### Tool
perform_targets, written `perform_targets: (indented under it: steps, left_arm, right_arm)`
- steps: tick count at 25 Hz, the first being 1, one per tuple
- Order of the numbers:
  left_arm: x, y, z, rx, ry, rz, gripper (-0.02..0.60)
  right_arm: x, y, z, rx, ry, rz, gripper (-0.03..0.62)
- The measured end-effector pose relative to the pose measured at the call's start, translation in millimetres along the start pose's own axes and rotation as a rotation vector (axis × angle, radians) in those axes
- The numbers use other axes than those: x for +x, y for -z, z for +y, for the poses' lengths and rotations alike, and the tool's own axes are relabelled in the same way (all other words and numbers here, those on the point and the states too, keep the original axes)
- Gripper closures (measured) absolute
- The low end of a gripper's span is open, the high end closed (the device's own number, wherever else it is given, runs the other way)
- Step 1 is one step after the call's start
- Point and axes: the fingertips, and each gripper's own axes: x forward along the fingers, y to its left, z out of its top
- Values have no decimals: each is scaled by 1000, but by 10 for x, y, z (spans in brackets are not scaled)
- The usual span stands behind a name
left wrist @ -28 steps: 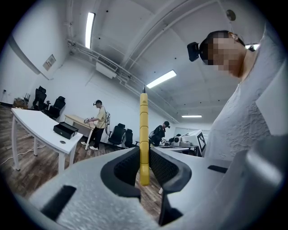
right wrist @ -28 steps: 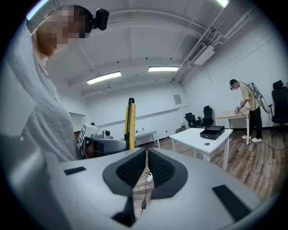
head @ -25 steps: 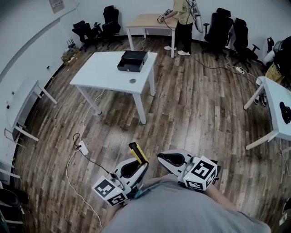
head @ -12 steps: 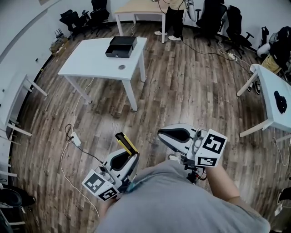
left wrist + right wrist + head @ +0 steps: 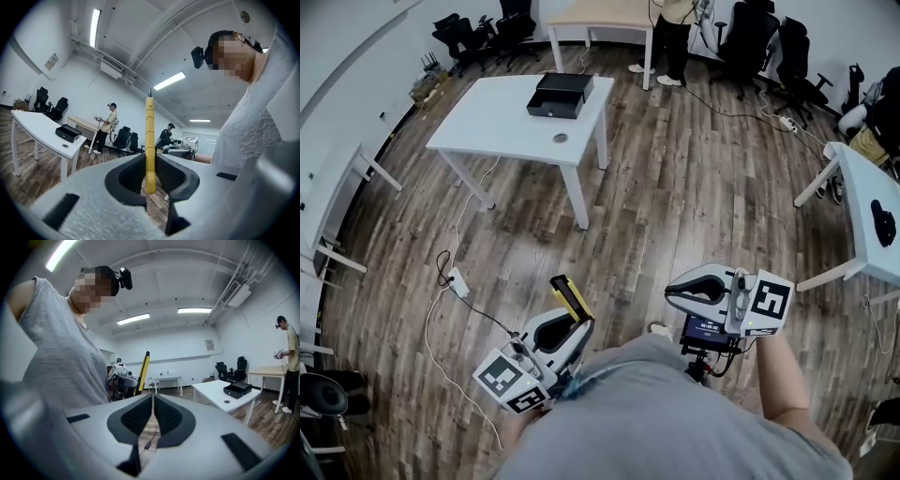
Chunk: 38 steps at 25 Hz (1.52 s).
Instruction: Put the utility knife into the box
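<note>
- The white table (image 5: pixel 492 127) is standing at the upper left of the head view, well apart from the person across open wooden floor. The black box (image 5: pixel 561 94) is sitting on its far end, beside a small round thing I cannot identify.
- The left gripper (image 5: pixel 574 325) is clamping the utility knife (image 5: pixel 567 298) between its pads. The jaws are standing part-way apart, only as wide as the knife's yellow body.
- In the left gripper view the utility knife (image 5: pixel 149 140) is crossing the left gripper (image 5: pixel 150 165) at a right angle to the way the jaws are pointing. Its long axis is running upright, with the thin tip pointing at the ceiling and the rounded lower end hanging just below the pads (so the grip is sitting low on the handle).
- From that view the box (image 5: pixel 67 133) is lying ahead and to the left, far beyond the jaws. My reading is that the coming move is depending on closing that gap, and the left hand, already carrying the knife, is on the nearer side.
- The right gripper (image 5: pixel 675 292) is floating near the person's right side, with its pads drawn together.
- In its own view the right gripper (image 5: pixel 153 401) is holding nothing, and the box (image 5: pixel 240 389) is showing off to its right.
</note>
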Motion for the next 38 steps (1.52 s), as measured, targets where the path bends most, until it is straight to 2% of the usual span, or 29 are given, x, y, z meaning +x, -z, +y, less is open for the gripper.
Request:
perform_targets:
  steps: [2, 5, 7, 10, 13, 17, 24, 28, 33, 38]
  left_arm:
    - [13, -1, 27, 1, 4, 8, 505]
    - [32, -10, 72, 3, 10, 10, 505]
    - [31, -18, 100, 1, 8, 5, 505]
    - [29, -25, 158, -1, -3, 1, 505]
    - [27, -22, 220, -6, -16, -4, 505]
    - [1, -10, 265, -10, -18, -5, 505]
    - [24, 1, 350, -14, -1, 2, 505]
    - [95, -4, 480, -25, 4, 5, 505]
    - [204, -133, 698, -23, -3, 4, 505]
    - [403, -289, 950, -13, -20, 1, 505]
  right_arm:
    - [-31, 68, 0, 12, -27, 18, 560]
    - [-7, 120, 3, -9, -5, 72, 560]
    - [31, 92, 31, -27, 39, 102, 560]
    - [92, 47, 25, -36, 149, 163, 560]
    - [125, 47, 0, 25, 241, 202, 560]
    - [133, 49, 17, 106, 253, 179, 560]
    - [338, -120, -16, 122, 279, 127, 560]
    - [448, -233, -242, 91, 334, 50, 560]
    - [640, -370, -608, 64, 355, -64, 560]
    - [812, -352, -1102, 87, 379, -80, 560]
